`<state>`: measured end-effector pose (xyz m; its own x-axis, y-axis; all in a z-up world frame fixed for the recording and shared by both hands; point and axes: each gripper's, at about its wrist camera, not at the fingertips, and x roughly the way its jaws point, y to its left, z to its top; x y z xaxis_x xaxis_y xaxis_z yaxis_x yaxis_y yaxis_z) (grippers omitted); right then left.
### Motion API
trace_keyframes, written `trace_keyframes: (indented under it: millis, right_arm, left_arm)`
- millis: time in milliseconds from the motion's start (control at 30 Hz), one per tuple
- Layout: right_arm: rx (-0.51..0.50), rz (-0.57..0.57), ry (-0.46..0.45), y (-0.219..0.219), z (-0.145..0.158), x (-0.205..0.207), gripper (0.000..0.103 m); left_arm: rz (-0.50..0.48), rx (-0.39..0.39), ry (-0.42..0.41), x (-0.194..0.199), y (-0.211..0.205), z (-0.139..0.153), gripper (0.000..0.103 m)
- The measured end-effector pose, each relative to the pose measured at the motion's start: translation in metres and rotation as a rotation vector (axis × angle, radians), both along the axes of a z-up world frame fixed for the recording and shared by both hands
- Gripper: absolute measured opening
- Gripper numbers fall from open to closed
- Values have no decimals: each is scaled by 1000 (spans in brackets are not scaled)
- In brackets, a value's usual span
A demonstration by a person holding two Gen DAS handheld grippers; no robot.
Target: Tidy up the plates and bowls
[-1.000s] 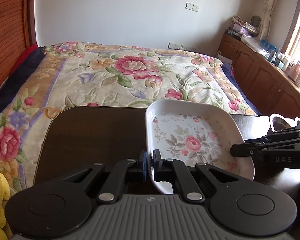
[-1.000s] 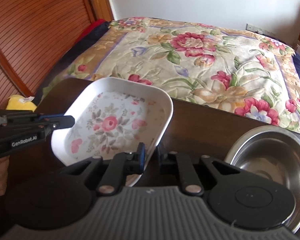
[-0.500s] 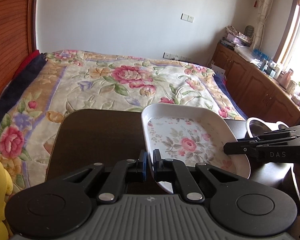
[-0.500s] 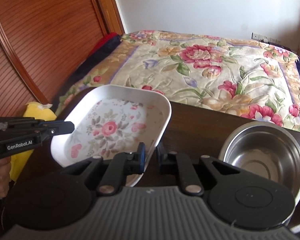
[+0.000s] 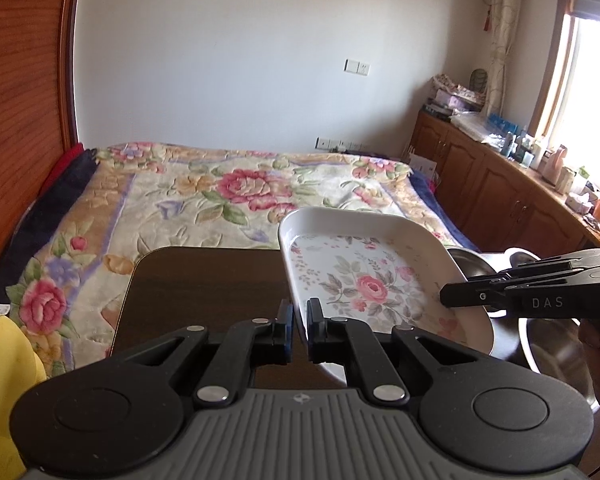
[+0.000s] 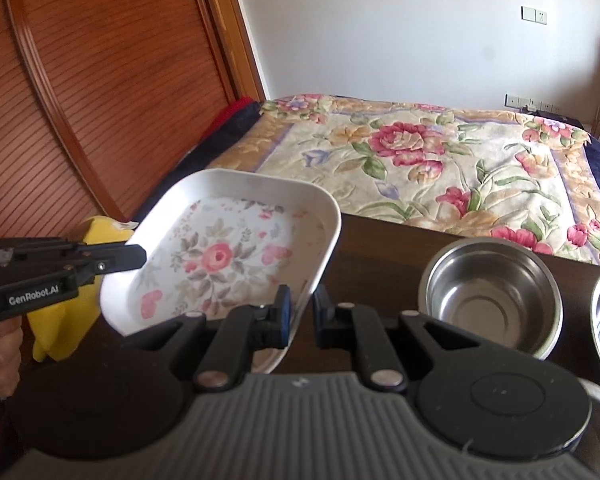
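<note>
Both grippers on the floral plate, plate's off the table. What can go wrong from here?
1. Each gripper pinches only a thin strip of the floral plate rim; the left gripper and the right gripper must move together, or the plate may twist loose.
2. The steel bowl sits close beside the right gripper; lowering or swinging right could knock it.
</note>
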<state>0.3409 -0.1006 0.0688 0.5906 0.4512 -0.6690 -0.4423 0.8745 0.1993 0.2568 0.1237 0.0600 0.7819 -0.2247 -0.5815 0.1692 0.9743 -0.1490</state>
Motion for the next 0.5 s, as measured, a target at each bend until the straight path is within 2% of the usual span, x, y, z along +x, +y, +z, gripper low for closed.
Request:
trace_keyframes:
  millis: [500]
  right_arm:
    - [24,9,-39,-20,2,-63,13]
  left_arm:
    - [-14,23,-48,-80,-20,4,8]
